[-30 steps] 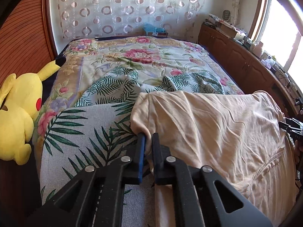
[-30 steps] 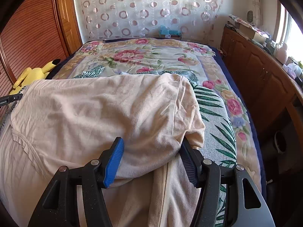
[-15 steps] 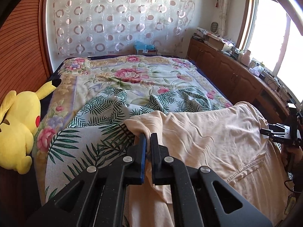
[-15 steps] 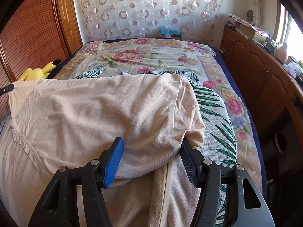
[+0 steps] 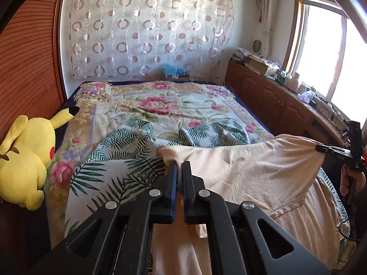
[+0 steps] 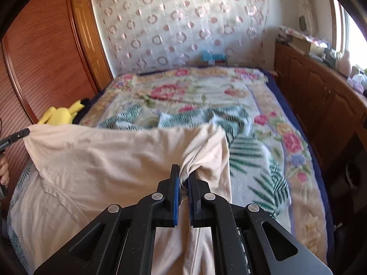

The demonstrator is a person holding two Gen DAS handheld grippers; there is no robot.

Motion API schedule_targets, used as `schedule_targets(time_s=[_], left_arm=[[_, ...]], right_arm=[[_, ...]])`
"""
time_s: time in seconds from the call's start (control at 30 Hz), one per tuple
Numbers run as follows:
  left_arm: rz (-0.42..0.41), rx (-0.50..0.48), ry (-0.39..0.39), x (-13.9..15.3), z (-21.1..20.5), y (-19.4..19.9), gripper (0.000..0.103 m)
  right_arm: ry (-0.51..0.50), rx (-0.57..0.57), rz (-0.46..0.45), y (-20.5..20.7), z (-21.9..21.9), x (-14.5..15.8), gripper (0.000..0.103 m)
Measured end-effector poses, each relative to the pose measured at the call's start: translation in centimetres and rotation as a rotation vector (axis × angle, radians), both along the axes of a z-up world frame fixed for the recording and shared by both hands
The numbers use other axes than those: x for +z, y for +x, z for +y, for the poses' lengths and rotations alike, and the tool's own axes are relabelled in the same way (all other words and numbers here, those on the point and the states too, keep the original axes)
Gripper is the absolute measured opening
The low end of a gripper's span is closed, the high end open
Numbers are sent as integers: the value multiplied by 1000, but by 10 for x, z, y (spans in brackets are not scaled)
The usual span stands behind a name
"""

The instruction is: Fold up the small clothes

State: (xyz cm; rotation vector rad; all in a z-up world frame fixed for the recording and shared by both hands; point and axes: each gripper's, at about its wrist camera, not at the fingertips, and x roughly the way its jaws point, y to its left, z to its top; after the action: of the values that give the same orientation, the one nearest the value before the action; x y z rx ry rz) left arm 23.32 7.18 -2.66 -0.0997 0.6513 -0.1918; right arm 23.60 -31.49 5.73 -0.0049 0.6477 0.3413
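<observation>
A large bed [image 5: 174, 114] is filling most of the room, and everything else is sitting around it. A floral blanket [image 5: 160, 105] with pink blooms is covering the bed, and a palm-leaf sheet [image 5: 110, 165] is lying rumpled over the blanket's near half. Behind the bed's far end a sheer curtain [image 5: 146, 32] patterned with rings is hanging across the wall. Along the bed's left side a reddish slatted wooden wardrobe [image 5: 27, 68] is standing; along its right side a run of low brown cabinets [image 5: 270, 98] is carrying boxes and bottles under a bright window [image 5: 325, 52]. A yellow plush toy [image 5: 27, 158] is lying at the bed's left edge, against the wardrobe. A small blue bundle [image 5: 174, 71] is sitting just past the bed's far end, by the curtain.

Over the near part of the bed a cream-coloured garment [image 5: 252, 174] is being held stretched between the two tools, its upper edge raised off the sheet and its lower part hanging toward the camera. The left gripper [image 5: 179, 163] is clamping one corner of it, fingers nearly together with cloth pinched between them. The right gripper [image 6: 183, 174] is gripping the opposite corner, its jaws pressed close on a bunched fold of fabric. In the left view, a hand [image 5: 351, 178] is holding the right tool at the bed's right edge.
</observation>
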Motion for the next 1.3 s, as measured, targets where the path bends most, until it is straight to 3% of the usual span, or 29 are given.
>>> schedule_targets(time_s=[0.2,0.47,0.83,1.1,1.3], left_arm=[[-50,5,-3,19,1,-25,5],[-105,31,-7,30,10,-73,5],[-96,52,3,-4,16,-144,5],[-102,83,9,-9,18,-185,5],[-69,85,17,-8,24,-200,5]], right_arm=[[23,4,-94,-36,-8,21,6],[29,31,-140,-100,-28,10,6],[26,18,-160,-179,-50,-14,6],[23,12,-181,-228,-57,-9,6],[27,12,-171,-241,-70,-6,6]])
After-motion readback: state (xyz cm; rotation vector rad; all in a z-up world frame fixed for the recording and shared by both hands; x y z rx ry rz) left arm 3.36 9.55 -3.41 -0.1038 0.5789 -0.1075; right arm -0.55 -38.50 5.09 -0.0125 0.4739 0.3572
